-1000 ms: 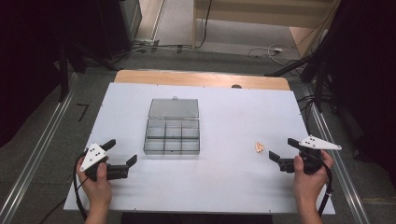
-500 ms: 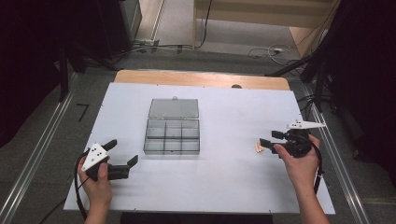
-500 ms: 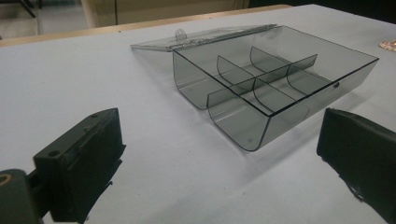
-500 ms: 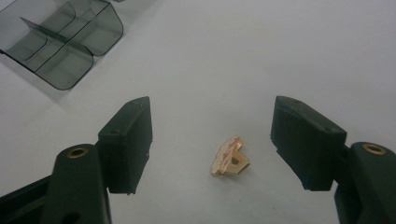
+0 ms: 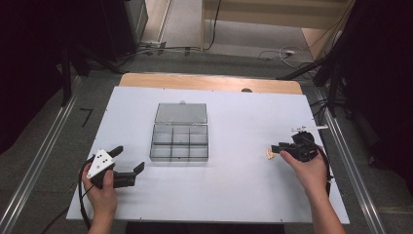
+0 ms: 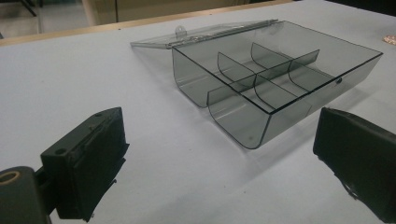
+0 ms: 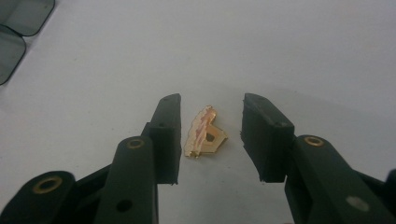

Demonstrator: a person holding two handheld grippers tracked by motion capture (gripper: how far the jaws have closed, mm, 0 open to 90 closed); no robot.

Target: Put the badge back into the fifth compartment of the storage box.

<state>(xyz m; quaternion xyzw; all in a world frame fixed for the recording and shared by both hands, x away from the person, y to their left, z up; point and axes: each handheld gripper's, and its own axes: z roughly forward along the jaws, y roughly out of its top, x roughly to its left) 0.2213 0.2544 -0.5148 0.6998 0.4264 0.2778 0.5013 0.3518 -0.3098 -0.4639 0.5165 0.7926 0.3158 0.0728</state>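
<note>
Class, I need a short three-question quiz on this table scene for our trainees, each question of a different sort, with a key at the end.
1. True or false: the lid of the clear box is open.
2. Which gripper has the small gold piece between its jaws? A) left gripper B) right gripper
3. In a few words: do the right gripper's pads press on the gold piece yet?

Key
1. True; the lid lies flat behind the compartments.
2. B; the left gripper rests open near the box with nothing between its jaws.
3. No; the jaws have just been closing, but gaps show on both sides.
</note>
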